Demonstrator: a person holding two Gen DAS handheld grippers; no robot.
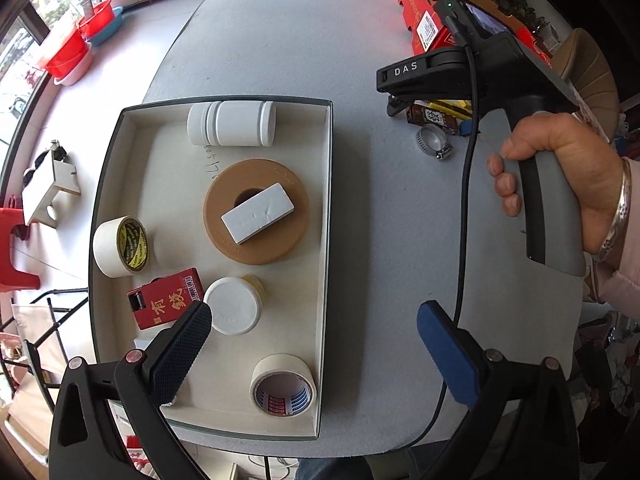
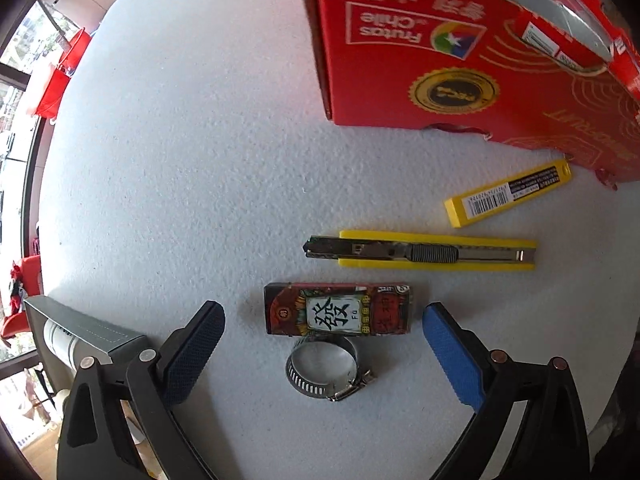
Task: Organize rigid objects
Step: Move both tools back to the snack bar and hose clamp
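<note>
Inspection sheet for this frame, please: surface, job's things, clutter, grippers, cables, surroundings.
Surface: grey table.
Job's things: tray holds jars, tape rolls, red box; loose on the table: knife, blade case, card box, clamp.
Clutter: red carton.
Grippers: left gripper open over the tray; right gripper open above card box and clamp.
Cables: black cable from the right gripper.
Surroundings: red tubs, window.

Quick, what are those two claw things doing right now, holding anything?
Left gripper: open, holding nothing, hovering over the tray's edge.
Right gripper: open, holding nothing, above the small printed box and hose clamp.
</note>
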